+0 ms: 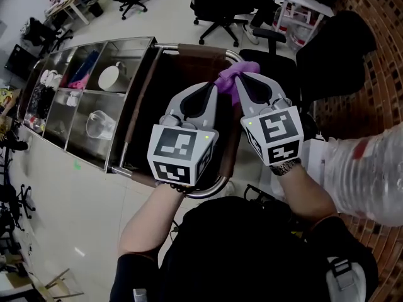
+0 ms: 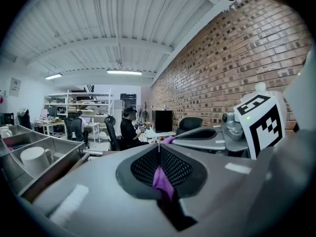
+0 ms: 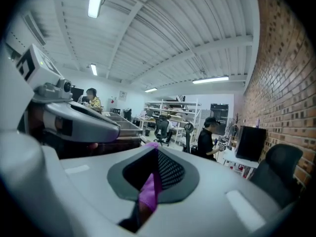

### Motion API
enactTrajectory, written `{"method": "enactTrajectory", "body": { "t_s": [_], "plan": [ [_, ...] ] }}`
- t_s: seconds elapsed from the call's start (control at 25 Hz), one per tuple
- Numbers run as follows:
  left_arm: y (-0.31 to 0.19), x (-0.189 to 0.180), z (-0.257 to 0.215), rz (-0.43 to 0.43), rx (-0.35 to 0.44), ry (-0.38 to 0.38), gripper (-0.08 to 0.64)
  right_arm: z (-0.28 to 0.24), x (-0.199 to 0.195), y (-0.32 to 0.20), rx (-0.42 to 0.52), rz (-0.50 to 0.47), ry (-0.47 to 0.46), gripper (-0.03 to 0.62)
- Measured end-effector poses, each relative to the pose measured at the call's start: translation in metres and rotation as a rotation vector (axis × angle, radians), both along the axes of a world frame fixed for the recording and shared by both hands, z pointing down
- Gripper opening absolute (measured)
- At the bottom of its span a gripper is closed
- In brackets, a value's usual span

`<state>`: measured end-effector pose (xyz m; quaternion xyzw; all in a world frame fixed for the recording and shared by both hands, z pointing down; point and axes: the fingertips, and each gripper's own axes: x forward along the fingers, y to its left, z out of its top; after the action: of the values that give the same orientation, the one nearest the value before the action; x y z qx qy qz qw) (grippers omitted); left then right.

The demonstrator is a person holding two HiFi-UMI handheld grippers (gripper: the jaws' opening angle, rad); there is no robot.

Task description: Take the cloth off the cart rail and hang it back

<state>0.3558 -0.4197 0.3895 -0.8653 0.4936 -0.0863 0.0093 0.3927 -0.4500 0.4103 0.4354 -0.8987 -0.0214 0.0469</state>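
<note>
Head view, purple cloth [image 1: 228, 78] bunched at the far right corner of the cart rail [image 1: 195, 48], left gripper [image 1: 213, 88] and right gripper [image 1: 242, 78] side by side above that rail, both clamped on the cloth

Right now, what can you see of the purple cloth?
The purple cloth looks soft and thin, bunched into a small wad. The left claw and right claw are both shut on it, each pinching a purple fold between its jaws. It sits by the cart rail at the far end; I cannot tell whether it touches the rail.
</note>
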Motion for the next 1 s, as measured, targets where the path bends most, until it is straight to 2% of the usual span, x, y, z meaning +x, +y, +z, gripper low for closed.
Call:
{"method": "enactTrajectory", "body": {
  "t_s": [0.48,0.72,1.0],
  "plan": [
    [0.036,-0.047,-0.019,-0.086,0.049,0.011,-0.003,-0.062,-0.046,0.05,0.133,-0.11,-0.052,0.008],
    [0.07,-0.078,-0.036,-0.105,0.079,0.031,-0.003,-0.09,-0.073,0.086,0.184,-0.122,-0.059,0.008],
    [0.127,-0.114,-0.057,-0.102,0.112,0.039,-0.003,-0.132,-0.102,0.153,0.267,-0.114,-0.074,0.008]
  ]
}}
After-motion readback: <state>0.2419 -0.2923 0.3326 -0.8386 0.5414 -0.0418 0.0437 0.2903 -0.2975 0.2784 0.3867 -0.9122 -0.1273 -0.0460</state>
